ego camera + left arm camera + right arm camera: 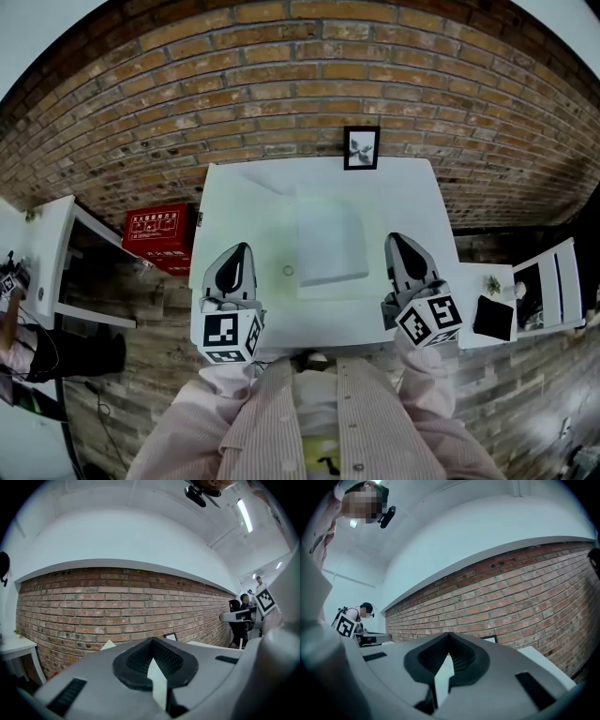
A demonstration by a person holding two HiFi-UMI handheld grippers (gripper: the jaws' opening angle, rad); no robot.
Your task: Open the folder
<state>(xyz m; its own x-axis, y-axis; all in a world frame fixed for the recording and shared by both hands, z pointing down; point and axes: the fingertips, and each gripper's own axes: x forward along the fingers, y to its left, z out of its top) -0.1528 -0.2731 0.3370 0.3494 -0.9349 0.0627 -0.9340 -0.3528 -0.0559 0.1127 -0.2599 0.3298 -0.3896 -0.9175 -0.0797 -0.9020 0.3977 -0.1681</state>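
Observation:
A pale, translucent folder (330, 239) lies closed on the white table (244, 197), a little right of the middle. My left gripper (236, 249) hovers over the table's near left part, shut, nothing between its jaws. My right gripper (397, 241) hangs just right of the folder's near corner, also shut and empty. Both point level toward the brick wall. In the left gripper view the left gripper (151, 641) shows its dark pads closed together; in the right gripper view the right gripper (448, 638) looks the same. The folder is hidden in both gripper views.
A small ring-like thing (288, 271) lies on the table left of the folder. A framed picture (361, 147) leans on the brick wall at the far edge. A red box (156, 230) sits on the floor at left, and white side tables (548, 281) stand at right and left.

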